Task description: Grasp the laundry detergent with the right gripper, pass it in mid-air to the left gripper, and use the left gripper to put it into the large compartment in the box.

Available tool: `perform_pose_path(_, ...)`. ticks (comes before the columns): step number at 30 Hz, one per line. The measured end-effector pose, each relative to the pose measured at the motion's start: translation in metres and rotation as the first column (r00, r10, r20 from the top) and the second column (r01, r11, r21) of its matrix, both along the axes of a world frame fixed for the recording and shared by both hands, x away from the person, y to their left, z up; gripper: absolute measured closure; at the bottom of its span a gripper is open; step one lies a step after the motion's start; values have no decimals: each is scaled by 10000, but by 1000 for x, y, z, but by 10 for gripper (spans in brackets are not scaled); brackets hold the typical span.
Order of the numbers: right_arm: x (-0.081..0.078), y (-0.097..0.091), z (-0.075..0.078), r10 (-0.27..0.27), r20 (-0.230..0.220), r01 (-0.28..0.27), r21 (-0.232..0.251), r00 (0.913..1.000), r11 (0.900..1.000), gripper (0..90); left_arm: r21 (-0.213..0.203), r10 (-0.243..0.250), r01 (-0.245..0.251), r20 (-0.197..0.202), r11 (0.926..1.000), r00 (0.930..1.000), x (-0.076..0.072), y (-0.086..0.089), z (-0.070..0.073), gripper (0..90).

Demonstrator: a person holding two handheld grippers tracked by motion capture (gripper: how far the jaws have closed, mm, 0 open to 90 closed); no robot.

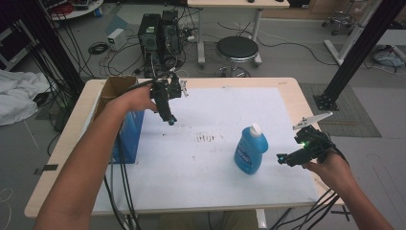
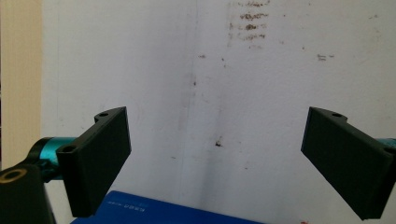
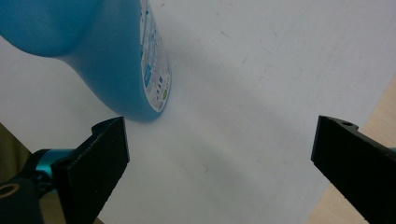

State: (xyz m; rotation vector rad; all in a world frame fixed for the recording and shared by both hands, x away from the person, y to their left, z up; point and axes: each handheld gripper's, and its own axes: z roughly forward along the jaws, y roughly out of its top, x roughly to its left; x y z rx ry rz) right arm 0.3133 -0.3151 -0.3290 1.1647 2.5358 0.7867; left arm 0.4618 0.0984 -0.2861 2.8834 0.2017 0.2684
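A blue bottle (image 1: 250,150) with a white cap stands upright on the white mat (image 1: 210,158), right of centre. My right gripper (image 1: 281,158) hovers just to the bottle's right, pointing at it, jaws open and empty. The right gripper view has the blue bottle (image 3: 116,56) at upper left, ahead of the wide-apart jaws and not between them. My left gripper (image 1: 171,120) hangs above the mat's back left, pointing down. Its jaws stand wide apart over the stained mat (image 2: 210,93), holding nothing.
An open cardboard box with blue sides (image 1: 125,125) stands at the table's left edge, beside my left forearm; its blue top edge (image 2: 159,212) lies below the left jaws. The wooden table rim (image 1: 62,148) borders the mat. A stool (image 1: 237,50) and computer towers stand beyond.
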Motion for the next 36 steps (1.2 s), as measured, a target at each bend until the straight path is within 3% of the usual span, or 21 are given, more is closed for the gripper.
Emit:
perform_pose_path(9,-15,2,-10,-56,433,43,287,9990,9996,32,-23,10,-10,-6,10000,10000,-1,0,-1,82)
perform_pose_path(12,-24,4,-12,-229,766,173,734,9968,9972,32,-49,36,-36,-1,10000,10000,-2,0,-2,82)
perform_pose_path(19,-34,13,-19,-176,1228,40,1096,9923,9940,32,-34,-1,2,51,10000,10000,-3,-1,0,83)
perform_pose_path(36,-41,33,-34,-453,1981,-47,2448,9791,9696,32,79,-92,92,70,9999,9999,-5,-1,-1,82)
